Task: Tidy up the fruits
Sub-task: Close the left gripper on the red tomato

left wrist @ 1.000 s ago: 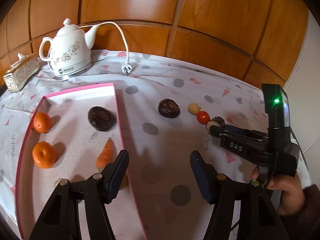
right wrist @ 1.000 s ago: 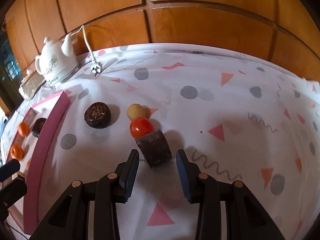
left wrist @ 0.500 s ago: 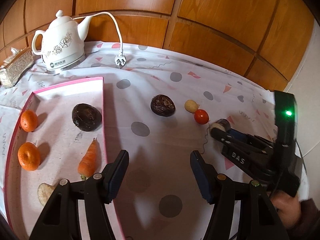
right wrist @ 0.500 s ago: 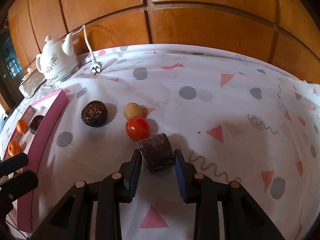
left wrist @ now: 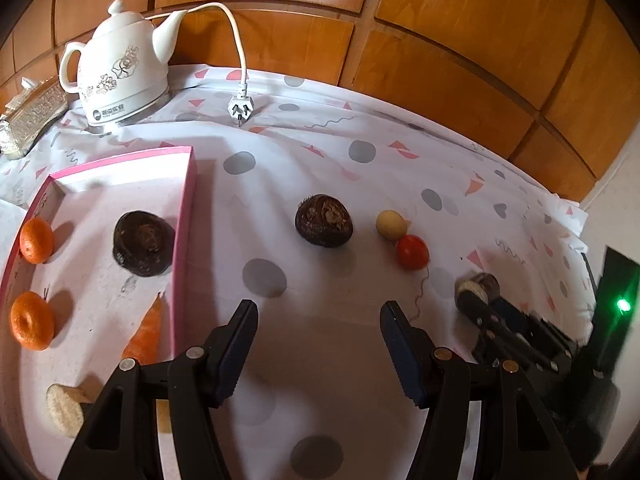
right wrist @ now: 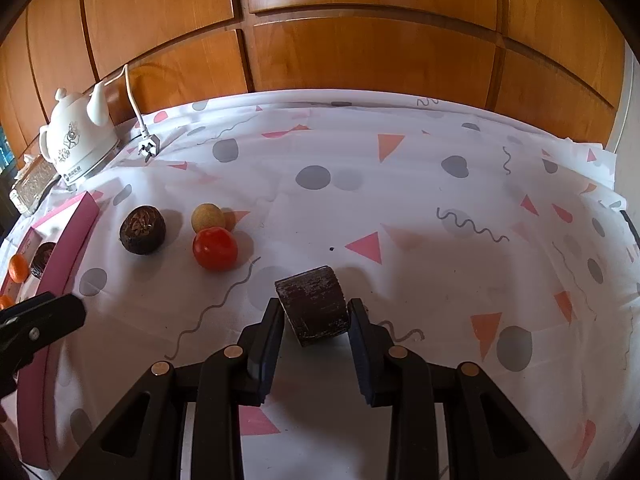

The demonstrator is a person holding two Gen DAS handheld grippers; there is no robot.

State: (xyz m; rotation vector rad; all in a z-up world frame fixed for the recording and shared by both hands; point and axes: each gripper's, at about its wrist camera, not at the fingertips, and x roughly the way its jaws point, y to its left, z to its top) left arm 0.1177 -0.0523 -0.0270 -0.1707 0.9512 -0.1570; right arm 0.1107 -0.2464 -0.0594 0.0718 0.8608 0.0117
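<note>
Right tongs (right wrist: 316,320) tilt steeply down, both pads pressed flat on the sides of a dark brown cylinder piece (right wrist: 314,304). Left tongs (left wrist: 318,344) angle down too, jaws standing half apart, nothing between them, off to the right tongs' left.

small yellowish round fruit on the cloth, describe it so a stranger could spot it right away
On the patterned tablecloth, right of the pink tray, three loose items cluster. The small yellowish round fruit sits just behind the red tomato and right of the dark wrinkled fruit; it is the palest and smallest.
</note>
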